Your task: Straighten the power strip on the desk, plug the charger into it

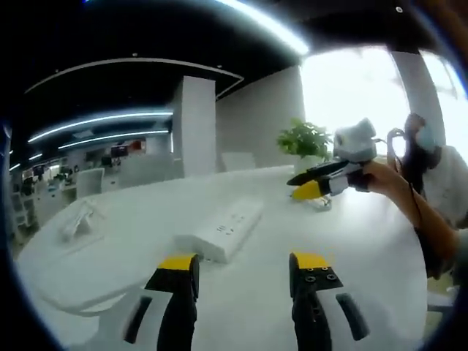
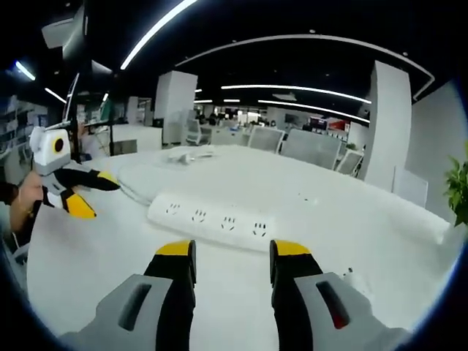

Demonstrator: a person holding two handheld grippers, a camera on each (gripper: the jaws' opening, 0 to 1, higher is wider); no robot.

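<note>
Both tongs agape near power strip

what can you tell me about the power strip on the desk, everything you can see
The power strip is a long, flat white bar, plastic by the look of it, with a row of four socket groups on its top face. It lies flat on the white desk, ahead of the right gripper, running across the right gripper view. In the left gripper view it lies at a slant ahead of the left gripper. A white cable leaves one end. No sockets are in use, and neither gripper touches it.
</note>
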